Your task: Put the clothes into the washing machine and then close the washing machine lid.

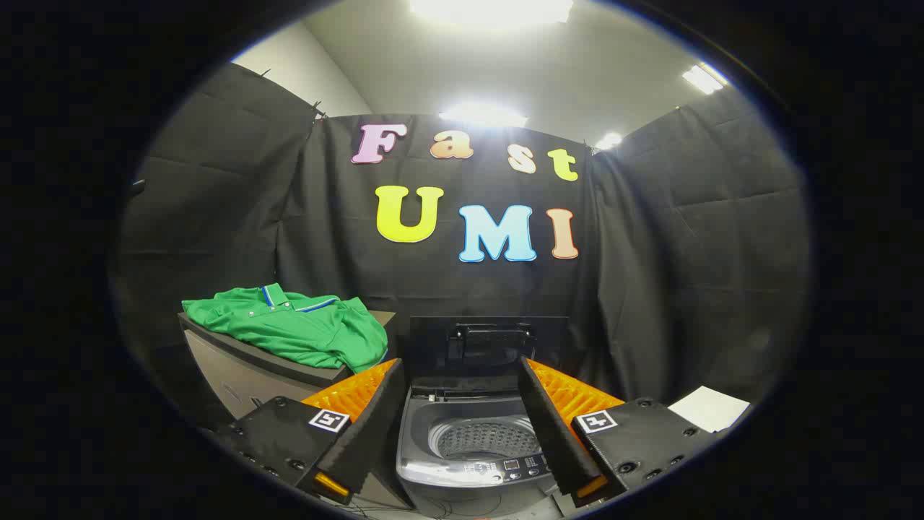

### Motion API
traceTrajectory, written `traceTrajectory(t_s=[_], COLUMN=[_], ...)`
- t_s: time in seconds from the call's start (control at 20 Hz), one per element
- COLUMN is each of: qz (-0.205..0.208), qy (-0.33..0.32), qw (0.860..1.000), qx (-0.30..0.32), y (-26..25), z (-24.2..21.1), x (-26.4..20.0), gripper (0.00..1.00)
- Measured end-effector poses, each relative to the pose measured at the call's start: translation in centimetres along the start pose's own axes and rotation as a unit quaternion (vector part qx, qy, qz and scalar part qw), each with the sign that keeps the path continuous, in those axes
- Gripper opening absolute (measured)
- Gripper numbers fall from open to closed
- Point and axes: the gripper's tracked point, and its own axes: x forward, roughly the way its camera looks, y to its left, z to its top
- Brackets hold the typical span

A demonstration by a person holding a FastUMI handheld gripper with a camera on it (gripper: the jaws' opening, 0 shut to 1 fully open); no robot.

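A green polo shirt (296, 328) with a blue-striped collar lies crumpled on a grey cabinet (245, 361), to the left of and beyond my left finger. A grey top-loading washing machine (469, 462) stands between and just beyond my fingers. Its dark lid (487, 347) is raised upright at the back, and the perforated drum (484, 437) looks empty. My gripper (462, 372) is open, held back from and above the machine, with nothing between its fingers.
Black cloth walls close the booth behind and on both sides. A white sheet of paper (711, 408) lies to the right, beyond my right finger. Cables (433, 509) trail on the floor in front of the machine.
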Motion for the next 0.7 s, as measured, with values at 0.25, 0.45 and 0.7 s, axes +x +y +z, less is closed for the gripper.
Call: traceTrajectory(t_s=[0.25, 0.45, 0.7], qz=[-0.002, -0.002, -0.003], qy=[0.003, 0.000, 0.000], qw=[1.000, 1.000, 1.000], qx=[0.005, 0.005, 0.005], y=[0.6, 0.8, 1.0], z=[-0.4, 0.0, 0.2], x=[0.2, 0.3, 0.5], gripper=[0.98, 0.98, 0.98])
